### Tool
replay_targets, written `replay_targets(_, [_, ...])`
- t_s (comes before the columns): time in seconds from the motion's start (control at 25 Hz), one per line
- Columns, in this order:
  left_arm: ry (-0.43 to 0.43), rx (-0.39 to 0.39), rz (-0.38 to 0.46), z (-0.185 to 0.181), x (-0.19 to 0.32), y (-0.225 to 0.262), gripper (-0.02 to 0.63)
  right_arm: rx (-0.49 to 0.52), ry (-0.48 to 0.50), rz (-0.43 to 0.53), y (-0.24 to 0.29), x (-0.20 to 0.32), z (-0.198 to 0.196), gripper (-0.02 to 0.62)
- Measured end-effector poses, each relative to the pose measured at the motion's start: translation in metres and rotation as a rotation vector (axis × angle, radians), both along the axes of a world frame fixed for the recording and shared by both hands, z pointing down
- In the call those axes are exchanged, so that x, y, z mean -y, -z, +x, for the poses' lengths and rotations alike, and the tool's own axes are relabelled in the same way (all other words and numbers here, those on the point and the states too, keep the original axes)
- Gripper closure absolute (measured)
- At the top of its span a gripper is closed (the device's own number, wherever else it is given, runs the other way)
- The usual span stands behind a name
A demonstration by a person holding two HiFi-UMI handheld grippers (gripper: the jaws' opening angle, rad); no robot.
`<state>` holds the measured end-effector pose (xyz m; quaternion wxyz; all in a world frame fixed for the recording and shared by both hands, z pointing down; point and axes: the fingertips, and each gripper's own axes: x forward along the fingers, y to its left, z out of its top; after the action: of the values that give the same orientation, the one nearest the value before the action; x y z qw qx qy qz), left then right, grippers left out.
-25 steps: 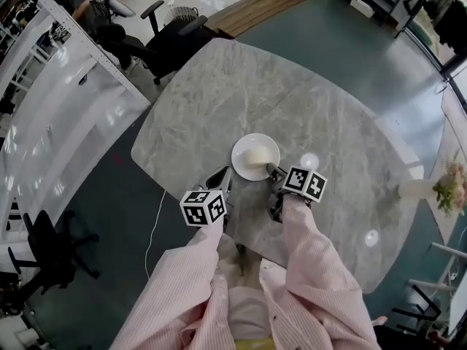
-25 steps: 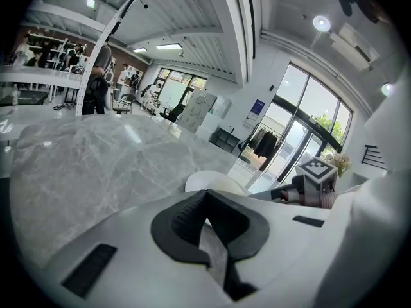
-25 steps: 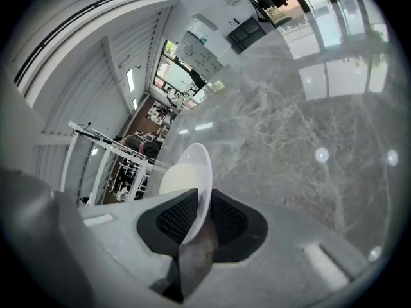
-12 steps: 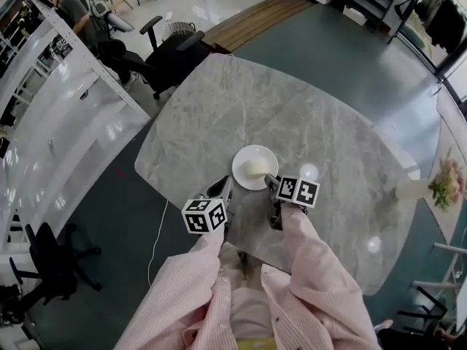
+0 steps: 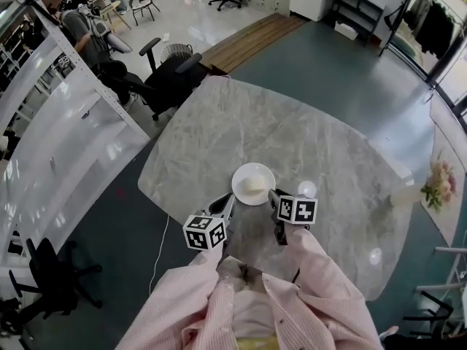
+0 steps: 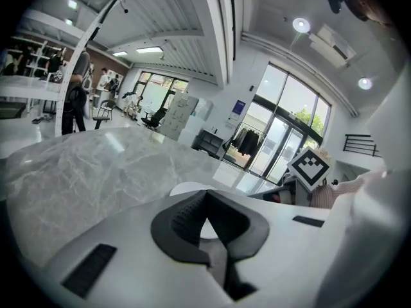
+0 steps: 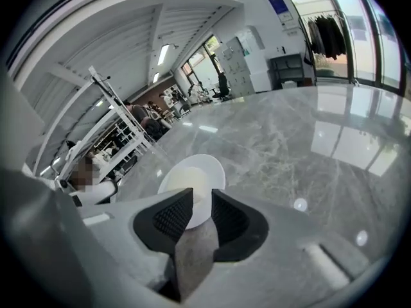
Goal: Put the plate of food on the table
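A white plate (image 5: pixel 244 174) with a pale cream mound of food (image 5: pixel 255 185) rests flat on the grey marble table (image 5: pixel 292 122), near its front edge. My left gripper (image 5: pixel 228 201) hovers at the plate's near-left rim; in the left gripper view its jaws (image 6: pixel 205 197) meet at the tips, and a sliver of plate (image 6: pixel 183 188) shows beyond them. At the near-right rim my right gripper (image 5: pixel 271 193) stands open. Its jaws (image 7: pixel 202 194) have just been closing a little with nothing pressed between them, and the plate (image 7: pixel 192 171) lies just past the gap.
A vase of flowers (image 5: pixel 429 188) stands at the table's right end. Beyond the far-left table edge is a black office chair (image 5: pixel 171 57), with white shelving (image 5: pixel 66 122) along the left. A person (image 5: pixel 80 20) sits further back.
The right gripper's jaws have let go of the plate's rim and its cube has rolled. Both grippers have lifted slightly off the table. The plate stays put.
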<state>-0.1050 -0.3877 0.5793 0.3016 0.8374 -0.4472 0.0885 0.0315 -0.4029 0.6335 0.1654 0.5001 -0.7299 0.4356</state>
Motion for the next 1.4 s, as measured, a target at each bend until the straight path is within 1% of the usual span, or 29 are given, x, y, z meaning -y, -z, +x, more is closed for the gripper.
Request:
replay_targets(0.08, [-0.022, 0.017, 0.038, 0.003, 0.000, 0.009, 0.611, -0.002, 0.037, 0.052, 0.011, 0.000, -0.002, 0.518])
replay_targets(0.16, [-0.030, 0.025, 0.074, 0.002, 0.000, 0.019, 0.611, -0.015, 0.053, 0.093, 0.024, -0.001, -0.001, 0.571])
replay_targets(0.24, [-0.034, 0.029, 0.103, 0.002, 0.000, 0.028, 0.611, -0.023, 0.067, 0.135, 0.035, -0.003, 0.000, 0.589])
replay_targets(0.52, [-0.030, 0.030, 0.181, -0.005, 0.001, 0.056, 0.611, 0.014, 0.111, 0.324, 0.084, -0.009, 0.000, 0.589])
replay_targets(0.64, [-0.020, 0.022, 0.225, -0.010, 0.001, 0.070, 0.611, 0.047, 0.104, 0.394, 0.105, -0.012, 0.005, 0.589])
replay_targets(0.88, [-0.017, 0.035, 0.316, -0.019, -0.002, 0.096, 0.611, 0.063, 0.092, 0.514, 0.140, -0.018, 0.010, 0.589])
replay_targets(1.0, [0.001, 0.035, 0.346, -0.023, -0.004, 0.107, 0.611, 0.081, 0.077, 0.560, 0.154, -0.021, 0.013, 0.589])
replay_targets(1.12, [0.022, 0.038, 0.369, -0.027, -0.003, 0.115, 0.611, 0.070, 0.073, 0.601, 0.164, -0.021, 0.016, 0.589])
replay_targets(1.4, [0.074, 0.047, 0.402, -0.043, -0.001, 0.127, 0.611, 0.071, 0.038, 0.641, 0.176, -0.021, 0.025, 0.591])
